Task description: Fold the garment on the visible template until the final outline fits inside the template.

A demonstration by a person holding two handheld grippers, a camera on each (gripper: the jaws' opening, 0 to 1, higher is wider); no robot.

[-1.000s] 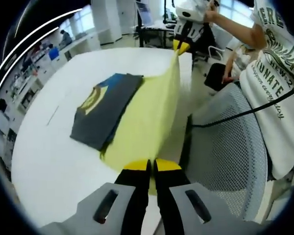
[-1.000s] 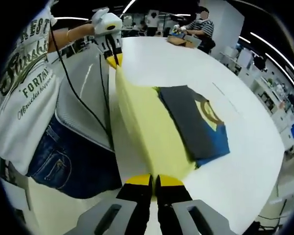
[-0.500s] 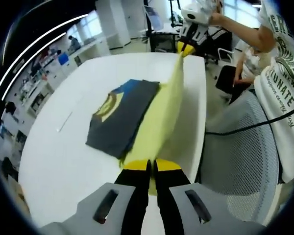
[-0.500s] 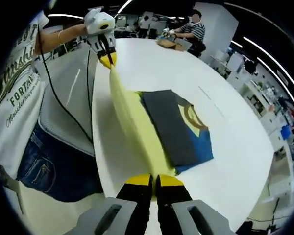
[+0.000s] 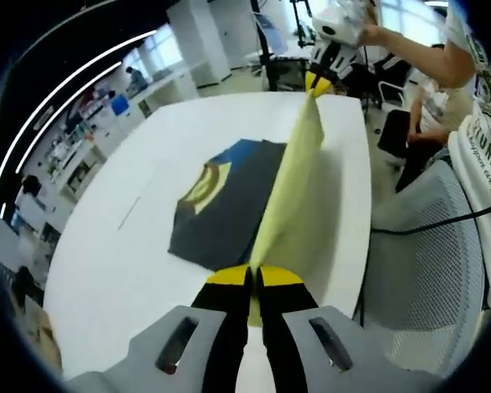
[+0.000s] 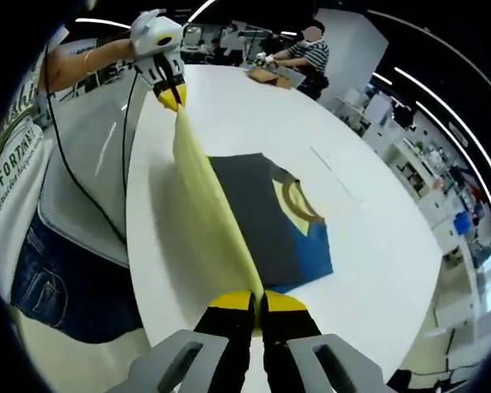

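Observation:
A dark grey folded garment (image 5: 221, 205) (image 6: 270, 221) with a yellow and blue print lies on the white table (image 5: 106, 246) (image 6: 376, 229). Beside it a yellow sheet (image 5: 290, 180) (image 6: 200, 196) rises from the table, pulled taut and nearly upright along the garment's edge. My left gripper (image 5: 252, 282) (image 6: 172, 97) is shut on one corner of the sheet's raised edge. My right gripper (image 6: 256, 301) (image 5: 317, 82) is shut on the other corner. Whatever lies under the sheet is hidden.
A grey mesh chair (image 5: 417, 278) (image 6: 82, 180) stands close against the table's near side, with a black cable (image 5: 425, 217) across it. A thin line (image 5: 129, 214) (image 6: 335, 173) marks the table beyond the garment. A seated person (image 6: 303, 53) works at the far end.
Both grippers have lifted the sheet's edge higher and carried it toward the garment. The sheet has gone from a slanting drape to nearly upright. The garment has stayed in place.

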